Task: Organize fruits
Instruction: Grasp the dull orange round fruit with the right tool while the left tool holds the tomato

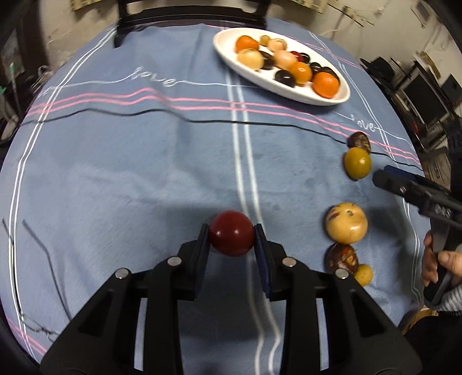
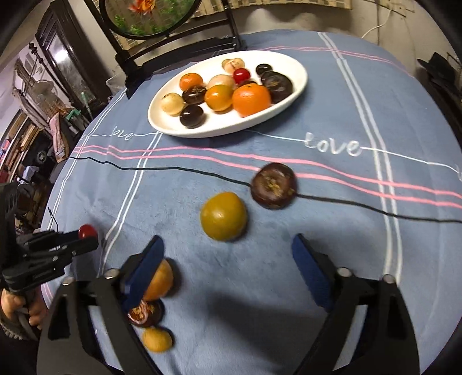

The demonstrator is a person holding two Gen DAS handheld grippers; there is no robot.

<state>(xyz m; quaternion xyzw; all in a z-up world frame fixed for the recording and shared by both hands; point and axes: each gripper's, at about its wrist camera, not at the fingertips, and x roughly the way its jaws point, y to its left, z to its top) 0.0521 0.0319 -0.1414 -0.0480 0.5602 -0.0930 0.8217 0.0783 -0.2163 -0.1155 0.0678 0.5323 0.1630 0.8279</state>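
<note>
My left gripper (image 1: 232, 234) is shut on a dark red round fruit (image 1: 232, 233) and holds it over the blue cloth; it also shows in the right wrist view (image 2: 87, 230). My right gripper (image 2: 228, 253) is open and empty, just behind a yellow-green fruit (image 2: 223, 216) (image 1: 357, 163). A dark purple fruit (image 2: 273, 185) lies beyond it. A pale yellow fruit (image 1: 346, 222), a brown fruit (image 1: 342, 257) and a small yellow fruit (image 1: 363, 275) lie near the right gripper's left finger. A white oval plate (image 2: 300, 67) at the back holds several fruits.
A thin black cable (image 2: 173, 169) runs across the blue tablecloth (image 1: 144, 173). A black stand with a round picture (image 2: 138, 17) sits at the table's far edge behind the plate. Cluttered shelves surround the round table.
</note>
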